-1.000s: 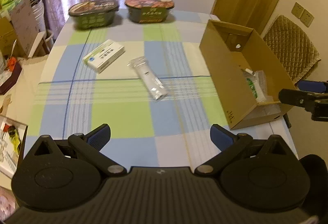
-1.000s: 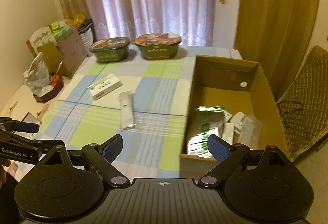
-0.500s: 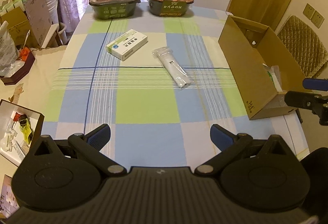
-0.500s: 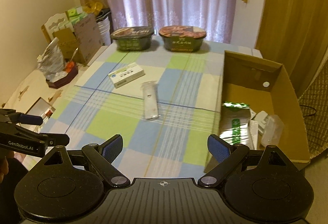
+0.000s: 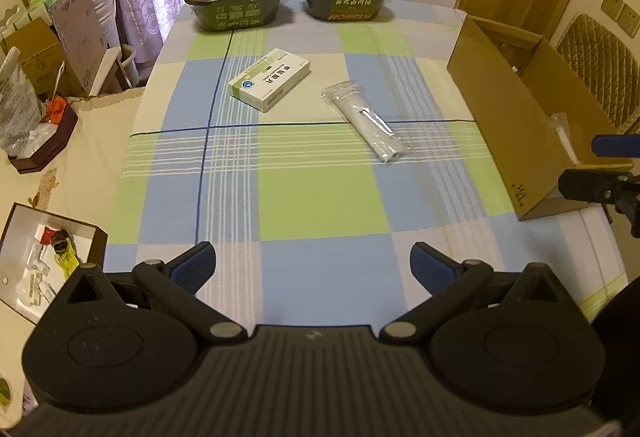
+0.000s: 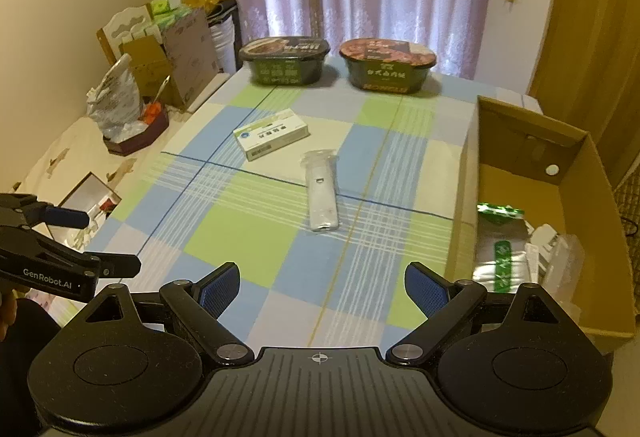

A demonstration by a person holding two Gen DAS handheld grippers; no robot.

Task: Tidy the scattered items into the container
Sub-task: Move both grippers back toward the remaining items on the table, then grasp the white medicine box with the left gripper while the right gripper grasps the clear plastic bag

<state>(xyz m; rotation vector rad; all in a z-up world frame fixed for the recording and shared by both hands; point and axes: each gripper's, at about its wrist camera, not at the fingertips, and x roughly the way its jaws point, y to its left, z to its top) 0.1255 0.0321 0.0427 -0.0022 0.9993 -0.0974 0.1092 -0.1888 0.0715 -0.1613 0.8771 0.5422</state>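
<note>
- Cardboard box [image 6: 576, 173]: recorded at the right edge of the checked surface [image 5: 320, 205], open-topped, several packets already lodged inside.
- Wrapped white tube [image 6: 320, 193]: logged lying flat just left of the box, apart from it.
- Medicine carton [image 5: 270, 85]: noted further left of the box, beyond the tube.
- Two noodle bowls [image 5: 236, 7]: listed at the far edge, well away from the box.
- Left hand-held gripper [image 5: 312, 265]: held wide, empty.
- Right hand-held gripper [image 6: 320, 287]: likewise wide, empty.
- Step judged: between items; a reach to the tube is called for next.
</note>
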